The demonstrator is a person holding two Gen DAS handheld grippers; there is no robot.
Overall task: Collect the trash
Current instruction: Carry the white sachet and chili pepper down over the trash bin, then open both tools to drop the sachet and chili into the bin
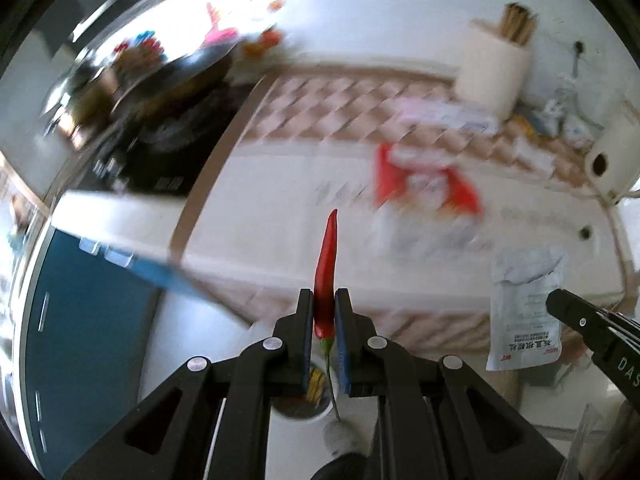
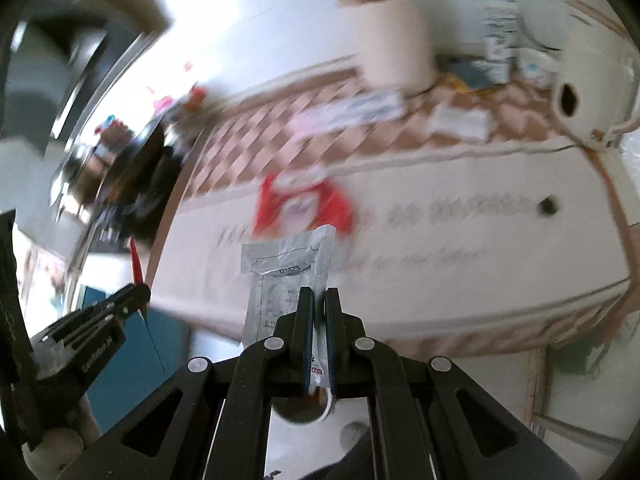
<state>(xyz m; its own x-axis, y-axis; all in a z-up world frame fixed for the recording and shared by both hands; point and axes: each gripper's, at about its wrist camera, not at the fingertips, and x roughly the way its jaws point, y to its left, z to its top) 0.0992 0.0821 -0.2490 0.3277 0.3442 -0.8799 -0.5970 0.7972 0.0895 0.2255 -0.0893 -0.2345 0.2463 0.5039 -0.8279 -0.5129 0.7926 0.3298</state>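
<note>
While both units are over the white countertop point(image 1: 248, 224), the left gripper point(image 1: 324, 300) pinches a red chili point(image 1: 326, 268) between its pads, tip protruding forward, green stem trailing behind. The right gripper point(image 2: 319, 304) is clamped on a silver sachet point(image 2: 280, 276), most of it extending ahead and left of the jaws. Background is motion-blurred; the red-and-white packet point(image 1: 424, 184) beyond cannot be read.

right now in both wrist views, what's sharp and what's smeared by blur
Left wrist view: the slim red chili pepper clamped in the left gripper is crisp; the counter and red-and-white snack bag behind are motion-smeared. Right wrist view: the silver foil sachet in the right gripper is sharp, background streaked, window glare upper left.
</note>
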